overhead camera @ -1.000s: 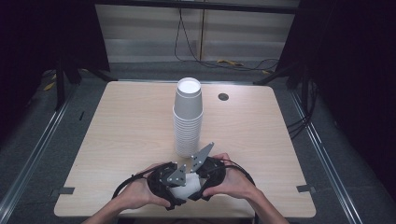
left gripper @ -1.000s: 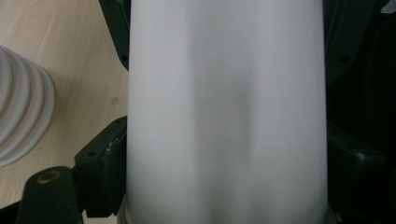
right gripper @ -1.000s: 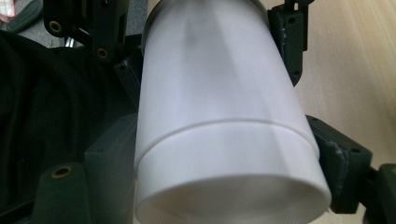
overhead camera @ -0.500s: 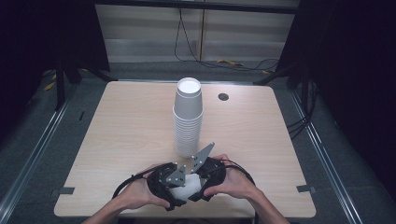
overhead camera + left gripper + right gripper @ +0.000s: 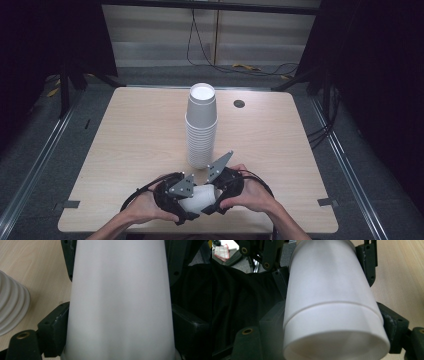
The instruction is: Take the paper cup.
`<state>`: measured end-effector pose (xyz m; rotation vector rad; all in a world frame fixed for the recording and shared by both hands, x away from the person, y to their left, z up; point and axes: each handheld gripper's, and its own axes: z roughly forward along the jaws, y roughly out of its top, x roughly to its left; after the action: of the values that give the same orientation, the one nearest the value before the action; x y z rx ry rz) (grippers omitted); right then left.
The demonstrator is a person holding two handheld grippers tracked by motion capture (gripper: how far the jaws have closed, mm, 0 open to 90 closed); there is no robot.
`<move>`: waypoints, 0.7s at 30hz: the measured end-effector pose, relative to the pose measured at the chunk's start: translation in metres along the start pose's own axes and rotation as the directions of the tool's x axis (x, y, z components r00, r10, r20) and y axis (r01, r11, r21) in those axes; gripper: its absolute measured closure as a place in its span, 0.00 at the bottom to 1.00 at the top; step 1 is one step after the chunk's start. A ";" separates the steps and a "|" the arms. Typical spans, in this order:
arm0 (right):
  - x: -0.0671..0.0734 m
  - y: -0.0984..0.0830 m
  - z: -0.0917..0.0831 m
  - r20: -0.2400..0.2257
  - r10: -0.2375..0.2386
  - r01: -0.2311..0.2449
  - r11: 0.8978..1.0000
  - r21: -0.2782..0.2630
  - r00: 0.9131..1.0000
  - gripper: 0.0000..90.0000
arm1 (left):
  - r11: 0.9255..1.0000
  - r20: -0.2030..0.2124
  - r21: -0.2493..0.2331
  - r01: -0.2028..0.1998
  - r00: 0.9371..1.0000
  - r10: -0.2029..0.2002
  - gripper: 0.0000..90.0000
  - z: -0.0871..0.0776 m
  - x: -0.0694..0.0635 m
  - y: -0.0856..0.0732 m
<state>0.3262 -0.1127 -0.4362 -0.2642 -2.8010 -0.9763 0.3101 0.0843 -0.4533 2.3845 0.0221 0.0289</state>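
One cup (image 5: 197,198), two hand-held grippers (image 5: 200,196)

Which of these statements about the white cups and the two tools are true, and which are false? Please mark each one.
1. A tall stack of white cups stands upright on the table. True.
2. The single white cup between the hands lies on its side. True.
3. The stack stands at the left edge of the table. False: it stands near the middle.
4. The left tool and the right tool are both at the single cup. True.
5. The round dark spot on the table is nearer the person than the stack. False: it lies farther off, right of the stack's top.
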 end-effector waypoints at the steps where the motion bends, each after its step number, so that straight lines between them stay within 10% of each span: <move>1: 0.000 0.000 0.000 0.001 0.002 -0.002 1.000 0.001 1.000 0.25 | 1.000 0.002 -0.008 -0.002 1.000 0.002 0.16 0.000 0.001 0.000; 21: -0.002 -0.002 -0.006 -0.011 0.016 -0.017 0.999 -0.045 1.000 0.25 | 0.990 0.001 -0.141 0.030 1.000 -0.030 0.17 -0.013 0.003 -0.004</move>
<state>0.3284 -0.1185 -0.4328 -0.2864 -2.7656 -1.0351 0.3127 0.0958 -0.4464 2.2426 0.0547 0.0175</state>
